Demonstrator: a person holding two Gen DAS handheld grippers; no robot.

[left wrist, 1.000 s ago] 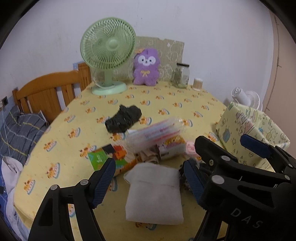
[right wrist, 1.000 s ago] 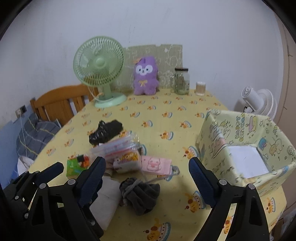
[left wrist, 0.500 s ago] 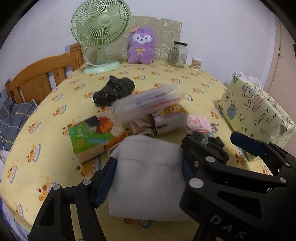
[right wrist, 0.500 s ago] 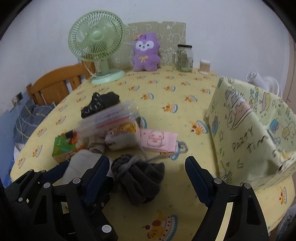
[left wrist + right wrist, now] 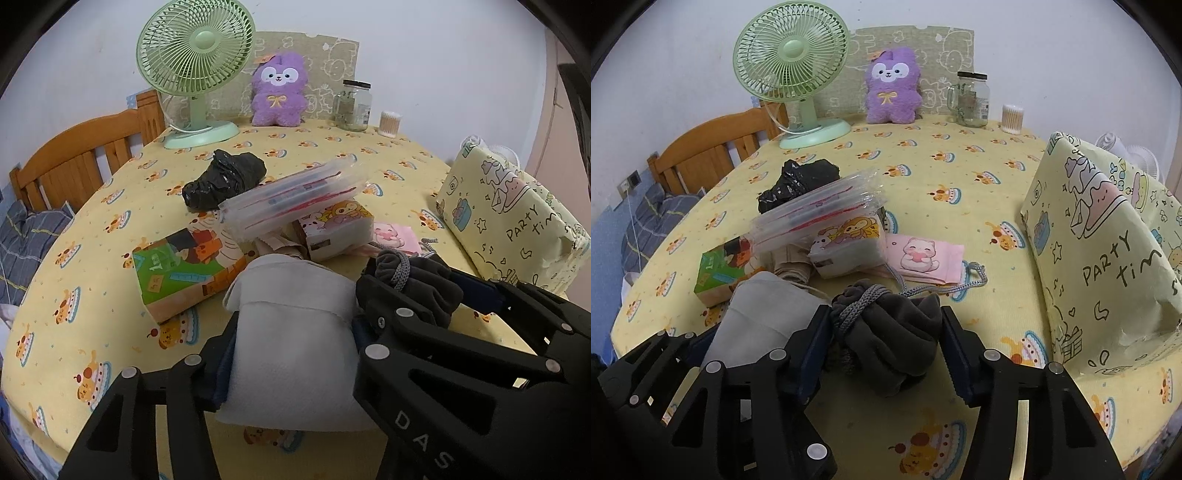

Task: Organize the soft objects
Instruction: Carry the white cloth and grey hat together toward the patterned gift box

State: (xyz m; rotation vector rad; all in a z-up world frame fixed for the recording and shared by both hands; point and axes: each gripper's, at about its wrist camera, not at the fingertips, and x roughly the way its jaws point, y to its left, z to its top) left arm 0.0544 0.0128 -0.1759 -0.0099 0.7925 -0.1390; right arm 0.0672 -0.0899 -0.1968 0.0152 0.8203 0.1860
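Note:
A folded light grey cloth [image 5: 295, 350] lies at the table's near edge, and my left gripper [image 5: 291, 354] has its jaws closed against both its sides. The cloth also shows in the right wrist view [image 5: 757, 325]. A dark grey drawstring pouch [image 5: 890, 339] lies just to its right, and my right gripper [image 5: 882, 354] is shut on it. The pouch shows in the left wrist view [image 5: 417, 280] too. Behind them lies a pile: a clear plastic pack [image 5: 820, 210], a cartoon tissue pack [image 5: 849, 243], a pink pouch [image 5: 923, 258], a green tissue pack [image 5: 184, 266] and a black bag [image 5: 225, 177].
A yellow "party time" box [image 5: 1108, 251] stands at the right of the yellow tablecloth [image 5: 942, 166]. A green fan [image 5: 794, 66], a purple plush [image 5: 892, 88], a glass jar [image 5: 973, 99] and a cotton-swab tub [image 5: 1012, 118] stand at the back. A wooden bed frame [image 5: 81, 162] is at left.
Both grippers moved down and forward to the table's near edge. The left jaws closed onto the grey cloth and the right jaws closed onto the dark pouch.

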